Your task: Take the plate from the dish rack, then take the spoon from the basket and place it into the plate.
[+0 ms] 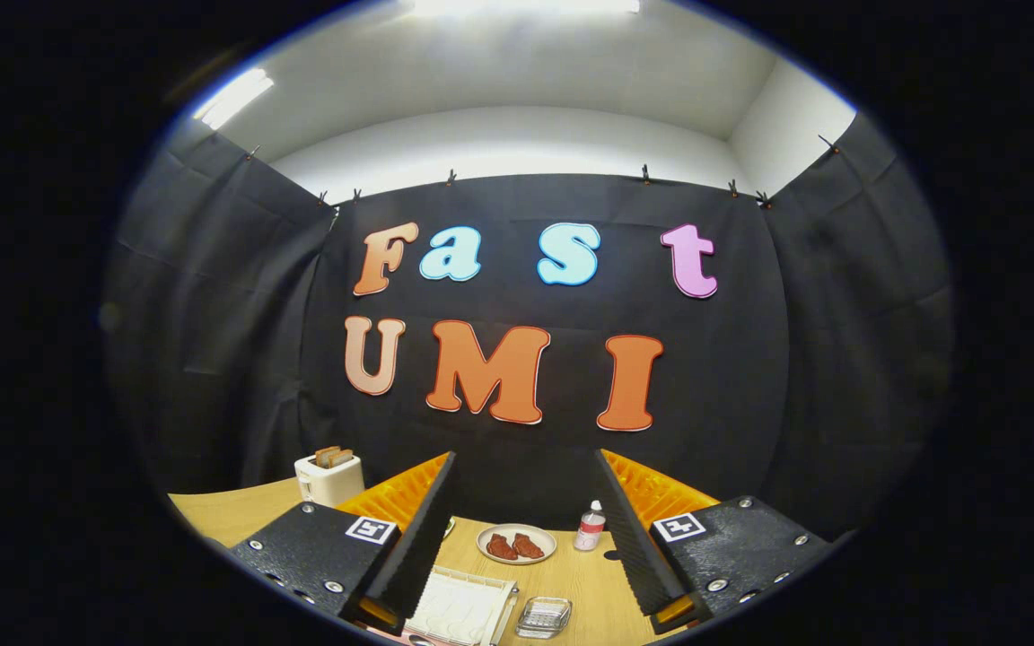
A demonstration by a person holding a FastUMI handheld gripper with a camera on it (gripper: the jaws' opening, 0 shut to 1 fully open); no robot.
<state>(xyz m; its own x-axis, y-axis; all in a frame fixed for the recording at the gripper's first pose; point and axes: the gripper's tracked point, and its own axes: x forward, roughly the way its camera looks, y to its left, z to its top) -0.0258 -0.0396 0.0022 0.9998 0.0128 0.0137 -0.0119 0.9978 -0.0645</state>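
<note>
Dish rack (463,608) sits low, just ahead of my gripper (526,538), between my two fingers, which are wide apart and hold nothing. I cannot tell its plate or the spoon basket. A small glass tray (543,616) lies beside it. Beyond are a plate with brown food (516,544), a little bottle (590,528) and a toaster (328,477).

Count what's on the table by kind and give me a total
Toaster: 1
Plate with two brown pieces: 1
Small bottle: 1
Clear glass dish: 1
White rack: 1
Total: 5
The gripper hangs over the table, jaws open and empty.
</note>
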